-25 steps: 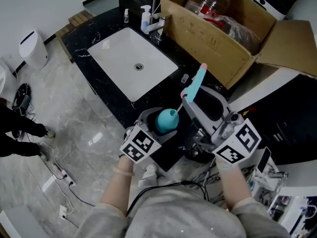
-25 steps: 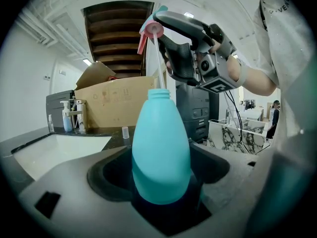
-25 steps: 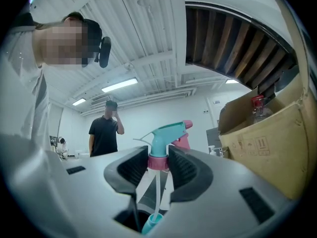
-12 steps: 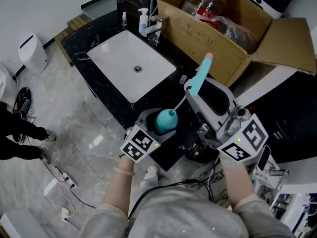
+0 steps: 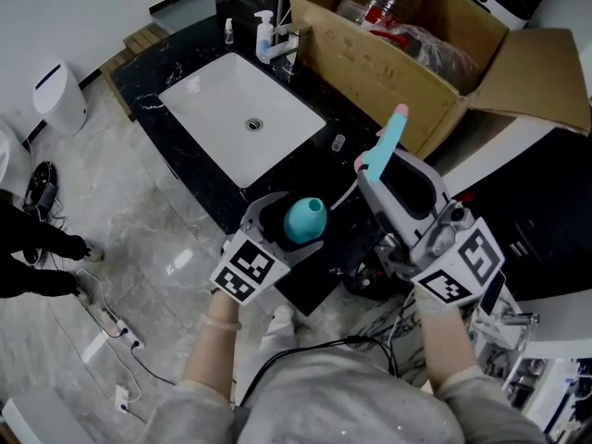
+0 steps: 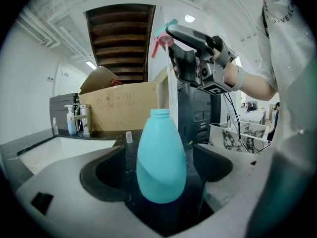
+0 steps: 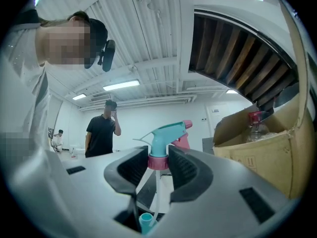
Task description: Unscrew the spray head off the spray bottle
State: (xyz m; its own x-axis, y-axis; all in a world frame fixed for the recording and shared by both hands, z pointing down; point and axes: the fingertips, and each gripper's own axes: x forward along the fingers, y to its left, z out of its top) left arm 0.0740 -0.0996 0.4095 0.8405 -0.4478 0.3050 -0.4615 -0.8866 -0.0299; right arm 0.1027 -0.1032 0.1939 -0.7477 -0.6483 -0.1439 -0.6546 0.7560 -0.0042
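Bottle (image 6: pixel 161 155), smooth teal teardrop, between just-opened left tongs (image 5: pixel 289 222); right tongs (image 7: pixel 158 165) clamp spray head (image 7: pixel 166 133).

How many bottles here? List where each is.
4: teal bottle between the left tool's jaws, pump bottle and small bottle by the tap, clear bottle in the cardboard box; more may hide there.

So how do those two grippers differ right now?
The left gripper has just been opening its jaws, now wide and clear of the teal bottle between them; the right gripper clamps the spray head by its pink collar. The left sits low by the counter; the right is held higher. Both are hand-held with marker cubes.
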